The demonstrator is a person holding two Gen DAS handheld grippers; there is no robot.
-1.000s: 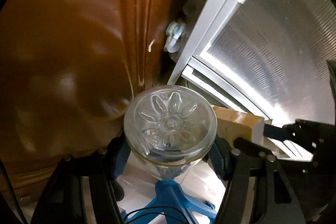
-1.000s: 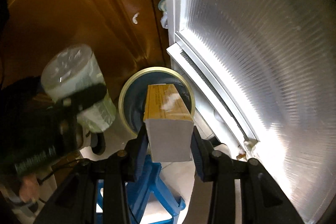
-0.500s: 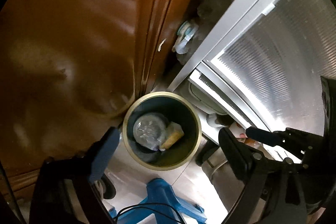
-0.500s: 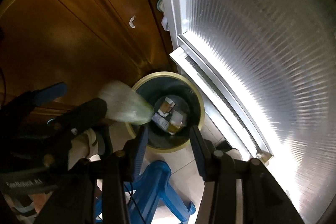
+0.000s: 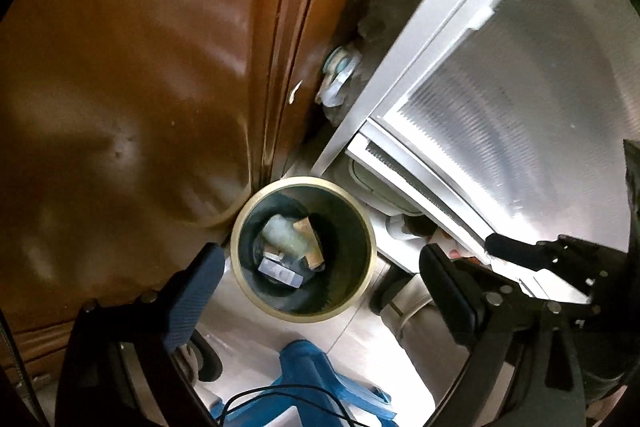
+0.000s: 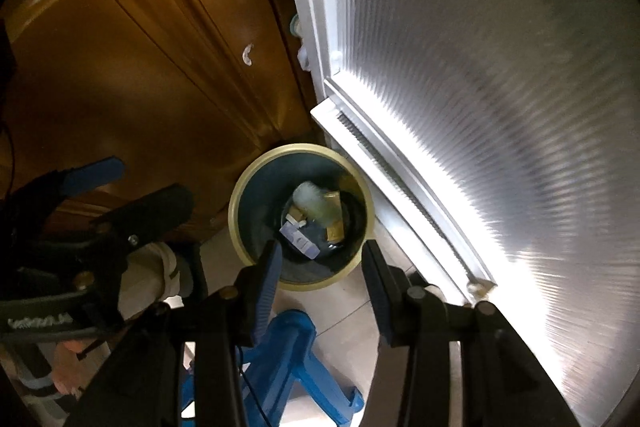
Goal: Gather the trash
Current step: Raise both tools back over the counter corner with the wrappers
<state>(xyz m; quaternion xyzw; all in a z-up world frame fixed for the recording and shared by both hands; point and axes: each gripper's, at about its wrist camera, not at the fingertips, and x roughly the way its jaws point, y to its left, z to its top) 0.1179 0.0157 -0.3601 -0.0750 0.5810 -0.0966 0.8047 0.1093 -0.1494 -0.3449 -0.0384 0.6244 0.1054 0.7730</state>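
**Hanging over the bin, both tongs empty**

Pointing steeply down, the left tongs stand spread wide with nothing between the pads; their jaws have just been opening. The right tongs hang released too, set at a narrower gap, with nothing held.

Below both sits the round trash bin, cream-rimmed and dark inside, on the pale tiled floor. It stands between a brown wooden cabinet and a white-framed ribbed glass door. Inside the bin lie a clear plastic bottle, a brown carton and a bluish-white packet. A blue plastic stool stands just in front of the bin.
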